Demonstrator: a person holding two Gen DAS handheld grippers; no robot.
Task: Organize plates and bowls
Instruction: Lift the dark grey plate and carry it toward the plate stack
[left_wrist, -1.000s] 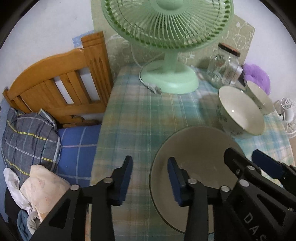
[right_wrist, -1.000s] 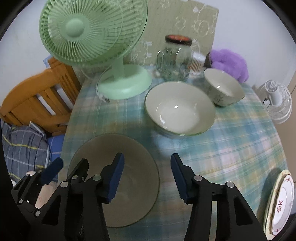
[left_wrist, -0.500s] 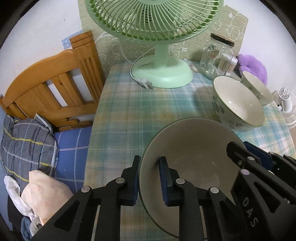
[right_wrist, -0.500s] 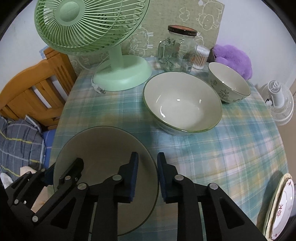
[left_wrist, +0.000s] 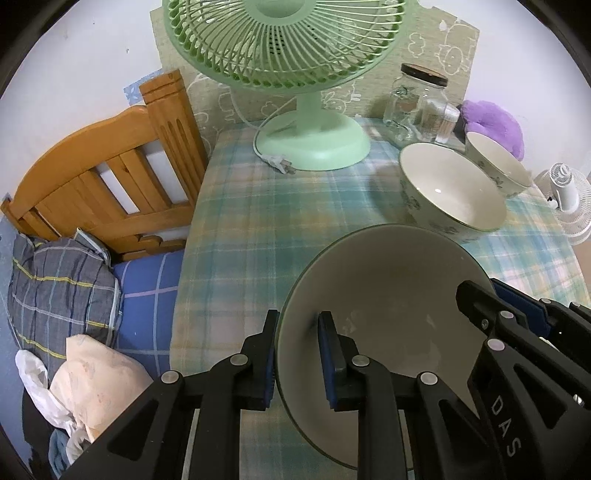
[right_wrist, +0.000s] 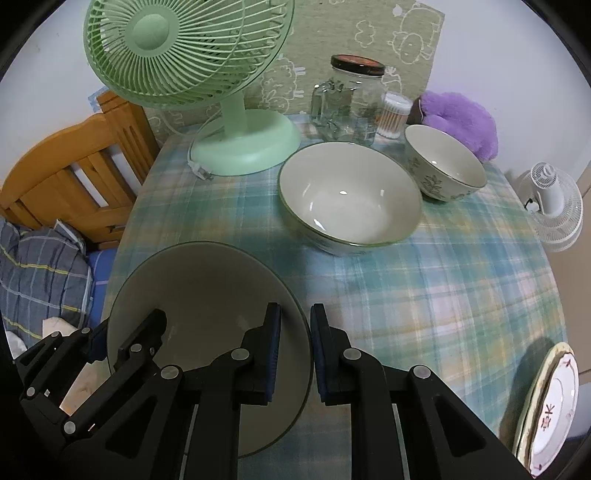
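between each claw's pads, clamped: opposite rims of the grey plate (left_wrist: 388, 295), left claw (left_wrist: 297, 354), right claw (right_wrist: 295, 347)

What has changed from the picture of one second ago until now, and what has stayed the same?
Both grippers closed. The left gripper now clamps the left rim of the grey plate, the right gripper its right rim; one second ago both stood open around those rims. The plate's near side looks slightly raised. The large bowl, small bowl and green fan stayed in place.
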